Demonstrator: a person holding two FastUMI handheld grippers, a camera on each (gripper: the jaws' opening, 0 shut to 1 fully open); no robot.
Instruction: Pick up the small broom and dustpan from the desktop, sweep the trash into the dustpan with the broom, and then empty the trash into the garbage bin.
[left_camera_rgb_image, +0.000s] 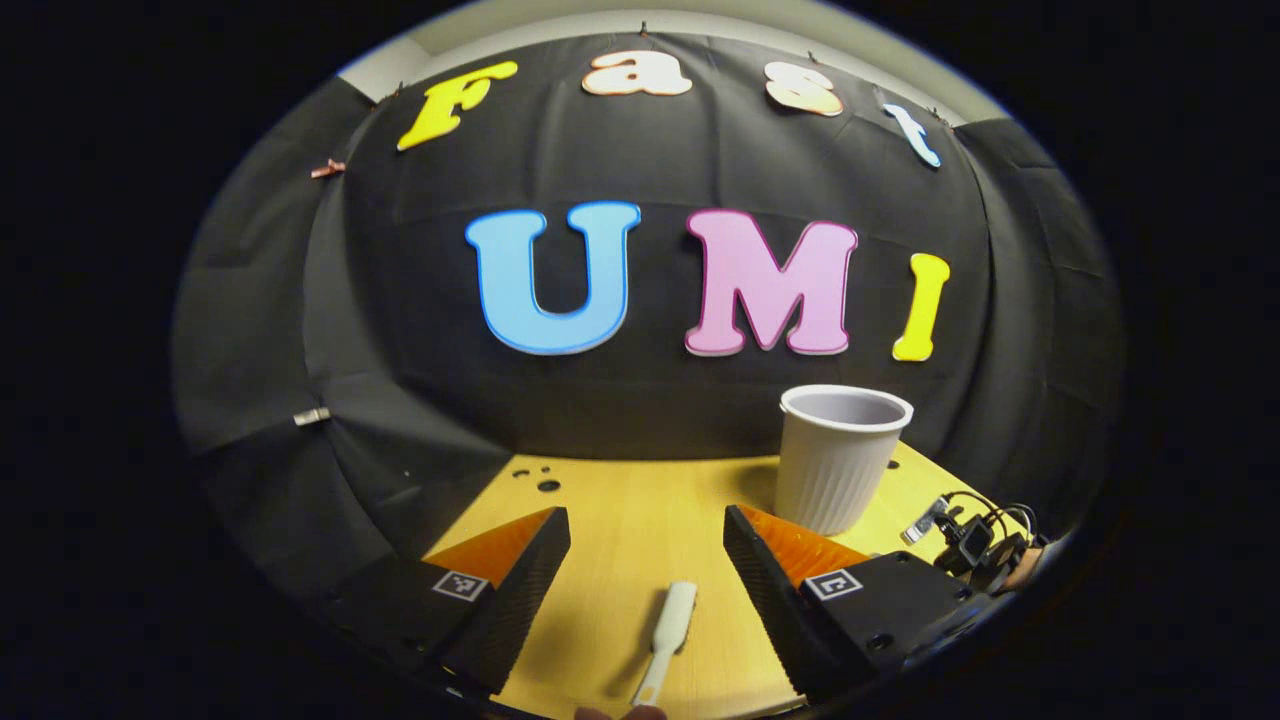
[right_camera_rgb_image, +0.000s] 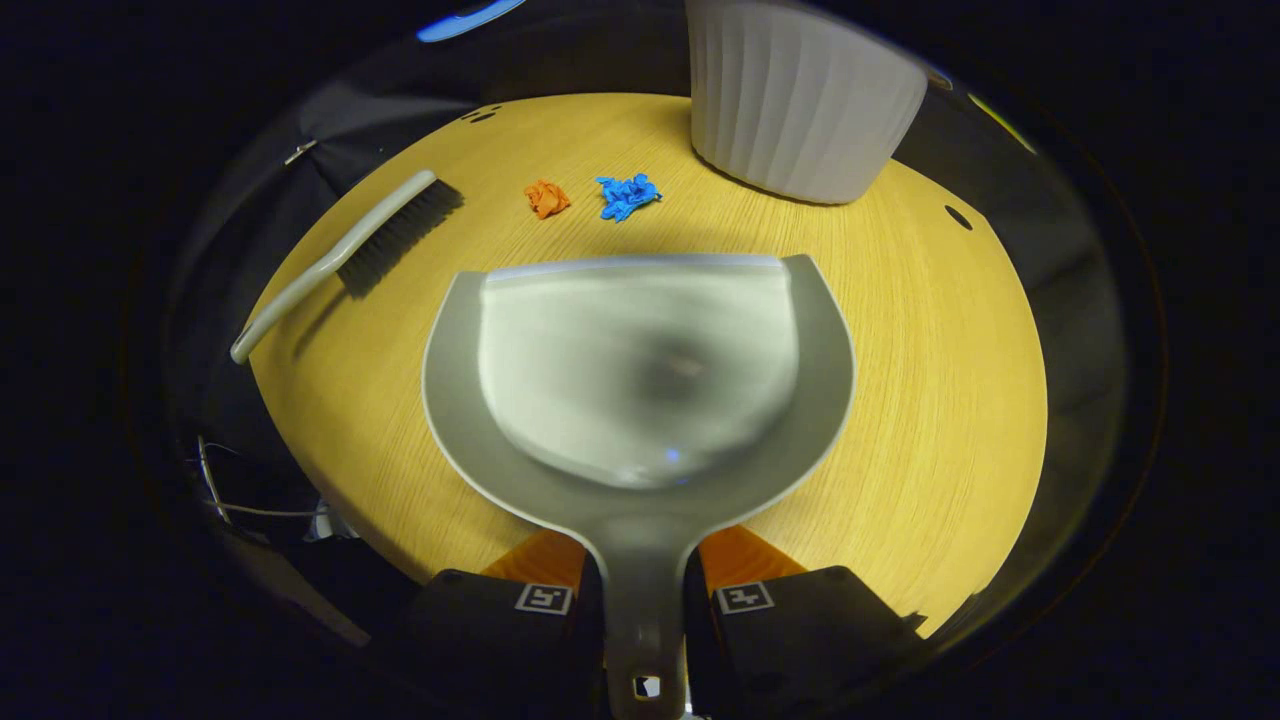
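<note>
Right gripper view: right gripper (right_camera_rgb_image: 645, 590) at bottom centre, both fingers clamped on the handle of the grey dustpan (right_camera_rgb_image: 640, 370). The pan fills mid-frame, mouth facing up-frame, over the wooden desktop (right_camera_rgb_image: 950, 400); can't tell if it touches the wood or hovers. Just past the pan's front edge lie two bits of trash: an orange scrap (right_camera_rgb_image: 547, 198) and a blue scrap (right_camera_rgb_image: 627, 195), side by side, near each other but apart, with bare wood between them and the pan lip. The small broom (right_camera_rgb_image: 345, 255) lies upper left, flat on the desktop, bristles toward the top of the frame, handle running down-left to the table edge; well apart from the pan. The white ribbed garbage bin (right_camera_rgb_image: 800, 100) stands upright at top, right of centre, just behind the trash. Some cables (right_camera_rgb_image: 230, 495) lower left off the table edge.

Left gripper view: left gripper (left_camera_rgb_image: 647, 560) at bottom, fingers spread wide, holding nothing. The broom handle tip (left_camera_rgb_image: 668, 630) lies between the fingers at bottom centre, touching neither. The bin (left_camera_rgb_image: 838, 455) stands just beyond the right finger, right of centre, partly covered by that finger's tip. A clump of plugs and cables (left_camera_rgb_image: 975, 545) lies at the lower right table edge.
</note>
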